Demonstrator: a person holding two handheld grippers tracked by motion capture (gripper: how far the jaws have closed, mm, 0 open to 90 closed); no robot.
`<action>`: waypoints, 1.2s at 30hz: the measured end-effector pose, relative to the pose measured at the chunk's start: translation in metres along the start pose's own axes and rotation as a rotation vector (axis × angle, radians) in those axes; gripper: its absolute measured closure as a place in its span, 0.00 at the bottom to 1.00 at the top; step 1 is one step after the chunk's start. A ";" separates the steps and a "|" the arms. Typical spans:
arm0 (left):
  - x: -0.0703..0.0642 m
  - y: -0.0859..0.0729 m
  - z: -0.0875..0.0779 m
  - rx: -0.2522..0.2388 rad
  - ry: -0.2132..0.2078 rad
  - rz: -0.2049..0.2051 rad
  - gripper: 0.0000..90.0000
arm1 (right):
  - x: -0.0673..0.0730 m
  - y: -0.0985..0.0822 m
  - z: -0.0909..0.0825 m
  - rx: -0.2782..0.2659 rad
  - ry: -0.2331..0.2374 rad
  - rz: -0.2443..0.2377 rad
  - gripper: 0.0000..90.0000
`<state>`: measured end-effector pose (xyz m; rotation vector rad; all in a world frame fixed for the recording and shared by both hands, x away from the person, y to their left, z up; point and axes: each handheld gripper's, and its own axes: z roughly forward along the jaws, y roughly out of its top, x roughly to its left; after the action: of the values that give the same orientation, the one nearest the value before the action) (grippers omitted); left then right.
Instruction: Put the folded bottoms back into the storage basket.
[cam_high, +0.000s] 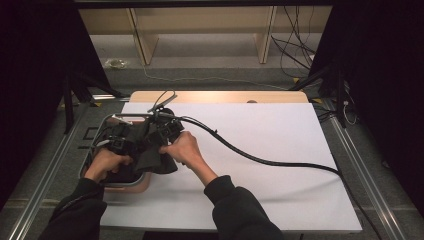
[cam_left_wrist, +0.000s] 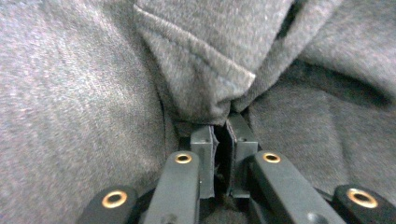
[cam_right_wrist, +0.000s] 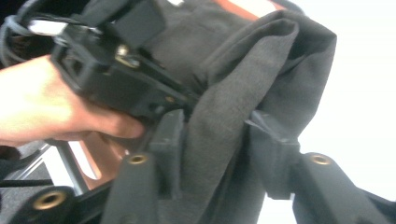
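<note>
Dark grey cloth (cam_high: 150, 150) lies bunched in a bin (cam_high: 131, 185) at the table's left edge, part of it draped over the bin's right rim.

Left gripper (cam_left_wrist: 219, 140): jaws nearly closed, pinching a hemmed fold of the cloth (cam_left_wrist: 201, 70); the fold rises straight ahead of the tips.

Right gripper (cam_right_wrist: 217, 140): jaws half apart, a hanging fold (cam_right_wrist: 224, 140) between them, pads not pressing on it.

Both hands (cam_high: 182, 150) sit close together over the bin. The fold runs lengthwise along the right jaws, so closing them should catch it. The left is the only secure hold.
</note>
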<state>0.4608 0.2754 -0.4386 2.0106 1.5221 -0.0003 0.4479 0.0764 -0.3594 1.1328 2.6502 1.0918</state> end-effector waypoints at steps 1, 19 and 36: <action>-0.001 0.000 -0.002 -0.002 0.001 0.002 0.91 | -0.002 0.000 -0.002 -0.004 -0.004 -0.002 0.56; -0.040 0.009 -0.045 -0.079 -0.026 0.067 0.59 | -0.042 -0.028 -0.053 -0.072 -0.078 0.006 0.44; -0.046 0.005 -0.011 -0.034 0.065 0.073 0.76 | -0.084 -0.075 -0.069 -0.072 -0.086 0.094 0.45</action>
<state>0.4461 0.2389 -0.4112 2.0559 1.4772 0.1209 0.4416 -0.0551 -0.3727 1.2716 2.4956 1.1169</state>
